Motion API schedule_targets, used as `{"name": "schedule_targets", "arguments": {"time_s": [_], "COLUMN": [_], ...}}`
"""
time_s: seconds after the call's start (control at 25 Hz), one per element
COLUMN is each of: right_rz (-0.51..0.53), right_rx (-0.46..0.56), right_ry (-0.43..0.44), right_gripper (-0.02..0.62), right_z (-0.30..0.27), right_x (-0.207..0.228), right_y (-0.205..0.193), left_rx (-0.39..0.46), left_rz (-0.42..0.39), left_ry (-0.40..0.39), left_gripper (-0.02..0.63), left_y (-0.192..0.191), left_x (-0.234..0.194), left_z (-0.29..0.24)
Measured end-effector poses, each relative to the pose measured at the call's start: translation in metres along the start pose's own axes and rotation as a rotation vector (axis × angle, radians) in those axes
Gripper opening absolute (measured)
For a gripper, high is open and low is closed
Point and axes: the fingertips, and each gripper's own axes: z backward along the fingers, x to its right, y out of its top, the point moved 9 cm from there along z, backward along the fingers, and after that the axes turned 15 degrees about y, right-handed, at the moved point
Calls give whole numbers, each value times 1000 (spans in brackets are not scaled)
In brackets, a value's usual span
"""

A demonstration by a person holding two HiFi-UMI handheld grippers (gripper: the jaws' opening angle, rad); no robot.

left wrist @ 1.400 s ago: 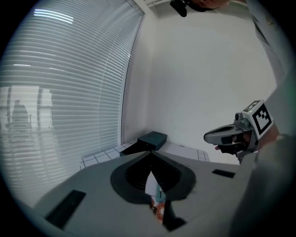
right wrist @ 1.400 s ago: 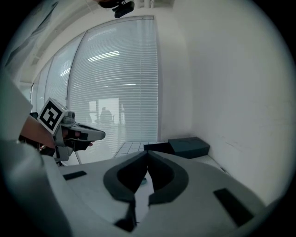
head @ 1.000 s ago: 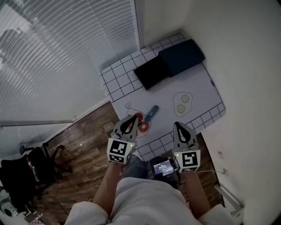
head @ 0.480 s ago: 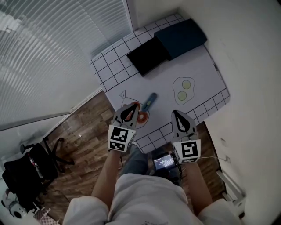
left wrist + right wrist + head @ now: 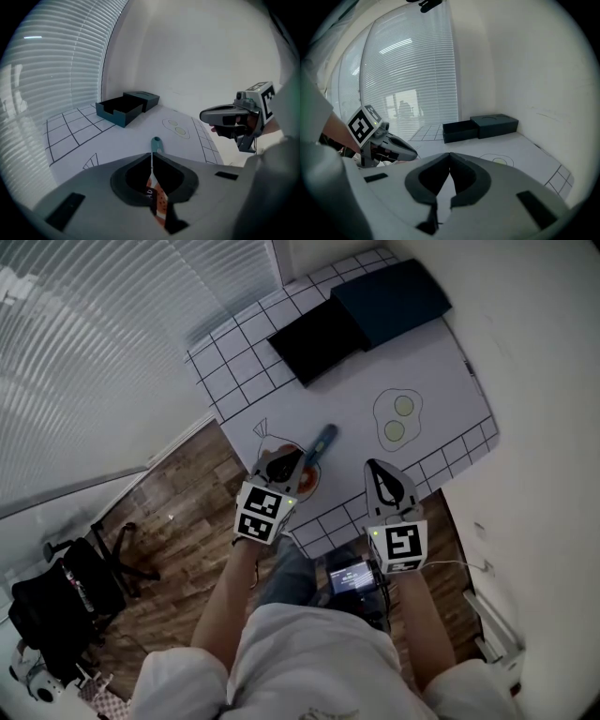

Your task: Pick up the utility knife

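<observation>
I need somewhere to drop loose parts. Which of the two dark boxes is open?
The box nearer the blinds: open top, hollow inside. The neighbouring box by the wall is closed. The blinds run along the other side.

A white table (image 5: 375,381) with black grid edges fills the room's corner. Left of the table, pale slatted blinds (image 5: 84,362) cover the window; right of it rises a plain white wall (image 5: 544,381). Brown wood floor (image 5: 178,521) spreads from the table's left edge, with a black chair (image 5: 66,601) well apart.
</observation>
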Motion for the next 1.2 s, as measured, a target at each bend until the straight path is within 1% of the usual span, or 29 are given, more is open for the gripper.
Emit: {"name": "schedule_targets", "arguments": {"time_s": [0.36,0.4,0.52,0.6,0.72,0.88,0.96,1.08,1.2], "right_rz": [-8,-10,-14,-18,-24,-26,-25,-28,-24], "right_rx": [-15,-16,-20,-22,-25,-33,-34,-33,-34], "right_ry": [-2,-2,-2,-1,-2,-5,-2,0,5], "right_gripper": [6,6,6,6,6,6,6,6,6], "right_z": [-8,-8,-8,-7,-5,-4,-4,-4,-5], "right_x": [2,2,1,0,-1,0,0,-1,-2], "right_y": [-5,-6,-9,-11,-12,-14,-14,-14,-14], "left_rx": [-77,-86,-113,-134,-175,-208,-217,-228,-270], "left_rz": [24,33,72,81,87,141,134,97,69], "left_ry": [-84,-97,-128,-135,-137,-156,-158,-143,-137], "left_gripper": [11,19,98,117,118,126,135,146,144], "left_y": [0,0,0,-2,-7,-8,-7,-6,-3], "left_x": [0,1,2,2,2,0,2,6,10], "left_z": [-14,-16,-20,-23,-27,-30,-31,-31,-33]}}
